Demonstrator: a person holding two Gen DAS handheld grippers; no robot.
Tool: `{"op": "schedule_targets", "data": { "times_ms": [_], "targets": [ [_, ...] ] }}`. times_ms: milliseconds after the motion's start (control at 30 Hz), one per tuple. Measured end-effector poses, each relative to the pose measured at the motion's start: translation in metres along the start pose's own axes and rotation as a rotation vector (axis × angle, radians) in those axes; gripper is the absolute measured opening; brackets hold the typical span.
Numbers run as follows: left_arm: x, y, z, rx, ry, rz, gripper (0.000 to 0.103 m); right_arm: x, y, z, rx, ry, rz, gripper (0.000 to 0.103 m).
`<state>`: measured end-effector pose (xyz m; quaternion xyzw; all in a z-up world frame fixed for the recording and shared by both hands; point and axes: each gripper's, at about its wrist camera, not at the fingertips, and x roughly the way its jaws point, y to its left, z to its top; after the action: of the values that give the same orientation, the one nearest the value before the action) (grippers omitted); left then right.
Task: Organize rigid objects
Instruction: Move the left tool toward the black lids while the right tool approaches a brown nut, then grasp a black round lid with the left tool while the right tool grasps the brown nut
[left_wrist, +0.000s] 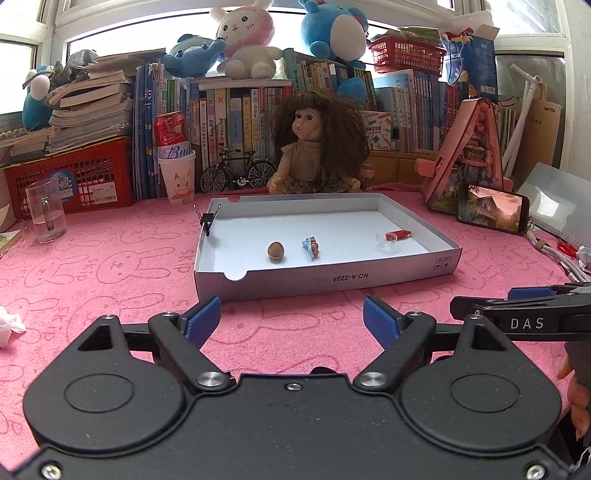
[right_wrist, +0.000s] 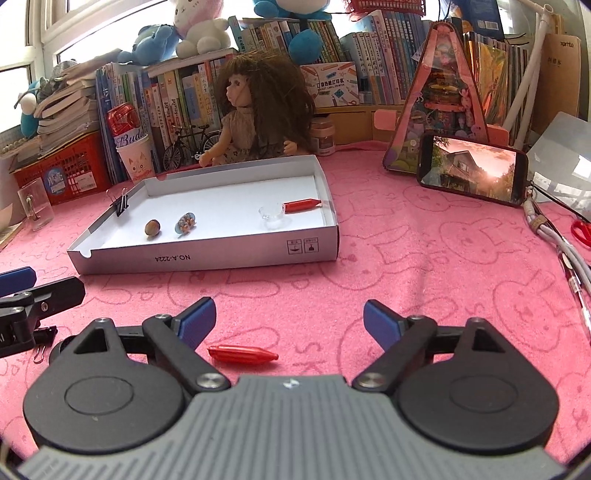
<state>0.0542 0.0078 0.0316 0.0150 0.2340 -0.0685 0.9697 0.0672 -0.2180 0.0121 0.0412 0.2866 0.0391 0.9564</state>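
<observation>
A shallow white box lid (left_wrist: 328, 278) (right_wrist: 207, 258) lies on the pink cloth. Inside it are a brown nut (left_wrist: 276, 251) (right_wrist: 152, 227), a small blue charm (left_wrist: 311, 247) (right_wrist: 185, 222), a clear little cup (left_wrist: 386, 241) (right_wrist: 272, 213) and a red pen-like piece (left_wrist: 399, 234) (right_wrist: 302, 205). A black binder clip (left_wrist: 207, 220) (right_wrist: 121, 206) grips its left wall. A second red piece (right_wrist: 242, 355) lies on the cloth just below my right gripper (right_wrist: 289, 322), which is open and empty. My left gripper (left_wrist: 291, 321) is open and empty, in front of the box.
A doll (left_wrist: 317, 147), toy bicycle (left_wrist: 238, 171), paper cup (left_wrist: 177, 177), red crate (left_wrist: 74, 181) and books line the back. A glass mug (left_wrist: 46, 212) stands left. A phone (right_wrist: 472, 168), cables (right_wrist: 554, 236) and red scissors (right_wrist: 581, 230) lie right. A loose paper clip (right_wrist: 38, 354) lies near the left gripper.
</observation>
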Motion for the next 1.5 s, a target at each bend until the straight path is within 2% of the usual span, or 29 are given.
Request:
{"op": "schedule_targets", "data": {
  "times_ms": [367,433,600,700,900,1000,1267,1500],
  "targets": [
    [-0.022,0.001,-0.027,-0.011,-0.035,0.033,0.084,-0.018,0.006,-0.026,-0.021,-0.085,-0.023,0.094],
    [-0.025,0.001,-0.030,-0.018,-0.035,0.022,0.080,-0.020,0.007,-0.030,-0.033,-0.095,-0.022,0.094],
    [-0.033,-0.001,-0.038,-0.022,-0.050,0.017,0.058,-0.026,0.007,-0.038,-0.055,-0.103,0.012,0.093],
    [-0.038,-0.005,-0.039,-0.016,-0.063,-0.011,0.051,-0.029,0.009,-0.042,-0.074,-0.110,0.024,0.088],
    [-0.041,-0.019,-0.042,0.051,-0.072,-0.040,0.045,-0.032,0.013,-0.047,-0.098,-0.111,0.056,0.074],
    [-0.037,-0.025,-0.045,0.076,-0.049,-0.026,0.041,-0.034,0.016,-0.049,-0.105,-0.116,0.068,0.064],
    [-0.026,-0.031,-0.051,0.124,-0.020,0.006,0.041,-0.037,0.021,-0.051,-0.115,-0.120,0.116,0.033],
    [-0.020,-0.035,-0.054,0.151,-0.018,0.003,0.040,-0.040,0.022,-0.051,-0.128,-0.149,0.077,0.029]
  ]
}}
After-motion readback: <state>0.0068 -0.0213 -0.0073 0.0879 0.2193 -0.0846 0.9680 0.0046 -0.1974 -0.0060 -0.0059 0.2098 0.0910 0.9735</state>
